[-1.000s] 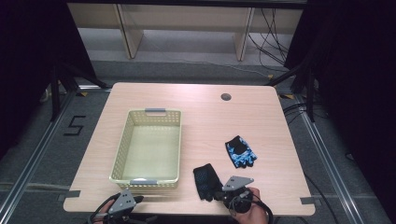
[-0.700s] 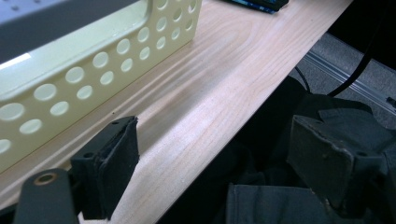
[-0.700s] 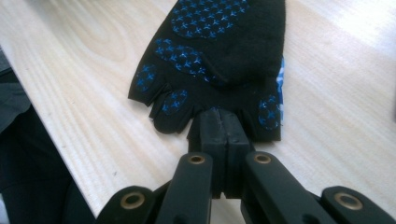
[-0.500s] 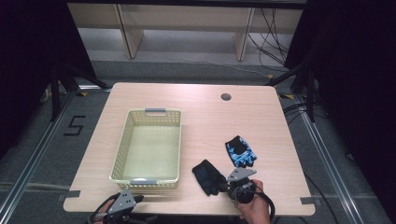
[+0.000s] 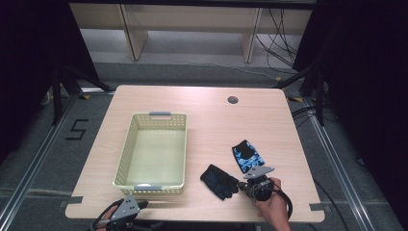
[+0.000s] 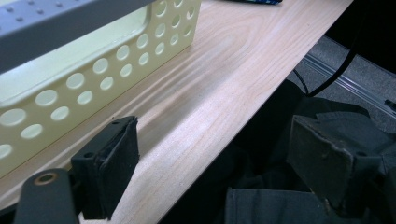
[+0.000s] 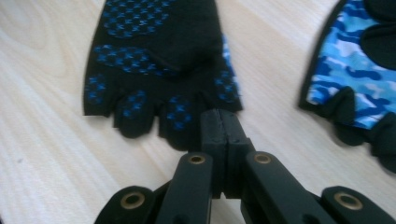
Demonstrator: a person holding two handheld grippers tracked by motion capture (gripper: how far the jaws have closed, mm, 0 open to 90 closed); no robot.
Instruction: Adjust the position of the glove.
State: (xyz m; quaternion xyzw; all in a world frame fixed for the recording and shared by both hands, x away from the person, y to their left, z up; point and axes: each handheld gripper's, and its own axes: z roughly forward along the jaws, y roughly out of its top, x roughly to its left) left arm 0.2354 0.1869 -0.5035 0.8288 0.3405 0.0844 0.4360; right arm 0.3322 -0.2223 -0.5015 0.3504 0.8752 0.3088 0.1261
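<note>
A black fingerless glove with blue dots lies on the wooden table near its front edge. My right gripper is at the glove's finger end. In the right gripper view its jaws are pressed together over the edge of one glove finger. A blue camouflage glove lies just beyond, at the right in the right gripper view. My left gripper rests at the table's front edge, open and holding nothing, next to the basket's near wall.
A pale yellow perforated basket stands left of centre, with its near wall close in the left gripper view. A round cable hole sits at the back of the table. Dark floor and cables surround the table.
My right gripper has moved right along the front edge. The black glove has turned and shifted with it, finger end toward the gripper. The left gripper stayed put.
</note>
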